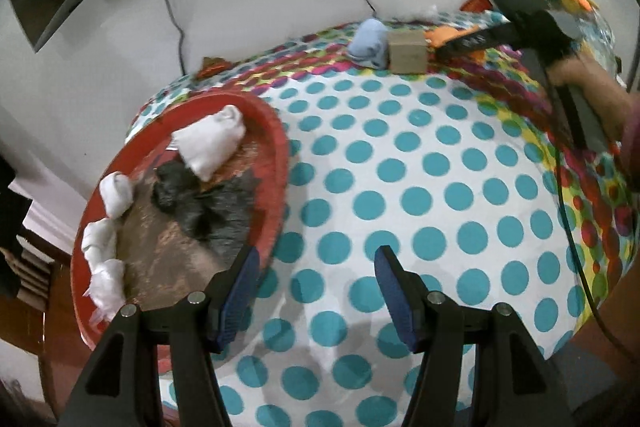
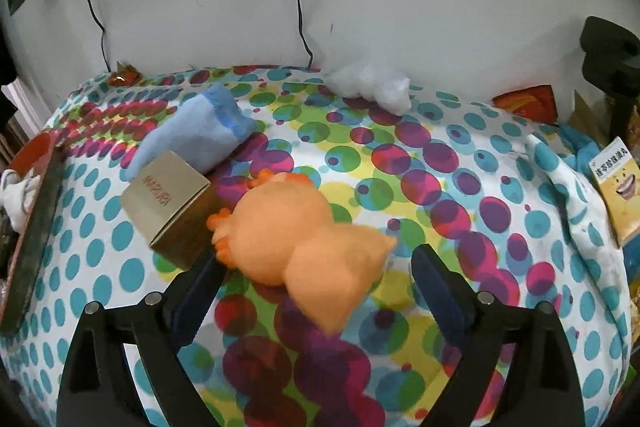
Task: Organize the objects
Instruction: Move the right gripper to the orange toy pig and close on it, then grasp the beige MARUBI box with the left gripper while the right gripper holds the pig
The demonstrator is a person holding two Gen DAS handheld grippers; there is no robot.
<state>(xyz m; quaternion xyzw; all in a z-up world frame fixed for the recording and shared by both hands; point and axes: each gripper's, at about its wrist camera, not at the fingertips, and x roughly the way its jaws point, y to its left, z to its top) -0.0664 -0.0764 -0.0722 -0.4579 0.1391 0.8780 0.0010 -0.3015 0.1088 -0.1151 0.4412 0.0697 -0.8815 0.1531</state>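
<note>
Polka-dot cloth in teal, purple and yellow covers the whole table, so it's the biggest thing going on. Next down is the round red tray with a brown worn floor at the left edge; it holds a white rolled sock bundle, a dark grey crumpled sock pile and a few more small white rolled socks along its rim. Over at the far side sits the orange plush toy with frilly edges, touching the small tan cardboard box, and a light blue folded sock leans against the back of that box. White fluffy stuffing is by the wall.

Left hand-held gripper hangs over bare cloth just beside the tray, jaws spread wide, nothing in them. Right hand-held gripper is also wide open, with the plush lying between the fingers but not pinched.
</note>
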